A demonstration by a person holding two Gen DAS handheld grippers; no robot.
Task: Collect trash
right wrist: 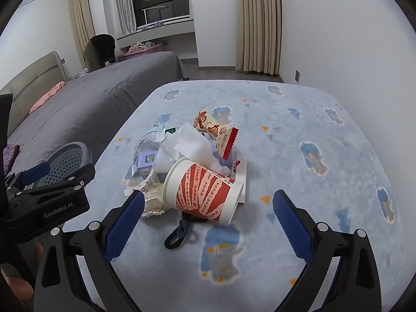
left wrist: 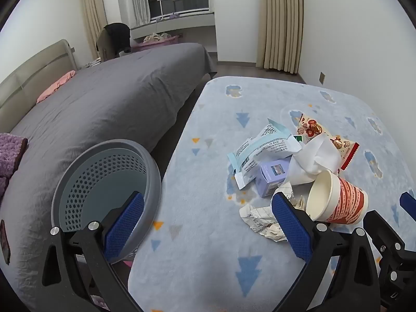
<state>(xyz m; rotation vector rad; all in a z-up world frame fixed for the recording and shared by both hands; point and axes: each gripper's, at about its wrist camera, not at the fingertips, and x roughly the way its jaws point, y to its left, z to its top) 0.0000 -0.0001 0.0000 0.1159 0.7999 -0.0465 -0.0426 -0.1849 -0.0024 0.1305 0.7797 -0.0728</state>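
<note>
Side-by-side wrist views, both over the trash pile (left wrist: pixel 291 166).

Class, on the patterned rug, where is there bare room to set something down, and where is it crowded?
Free: the rug right of the paper cup, and the near strip between basket and crumpled paper. Crowded: the heap around tissue and snack wrapper.

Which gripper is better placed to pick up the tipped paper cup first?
Right. The right gripper is open with the paper cup lying centred just ahead of its fingers. The left gripper, also open, points between the grey basket and the cup.
</note>
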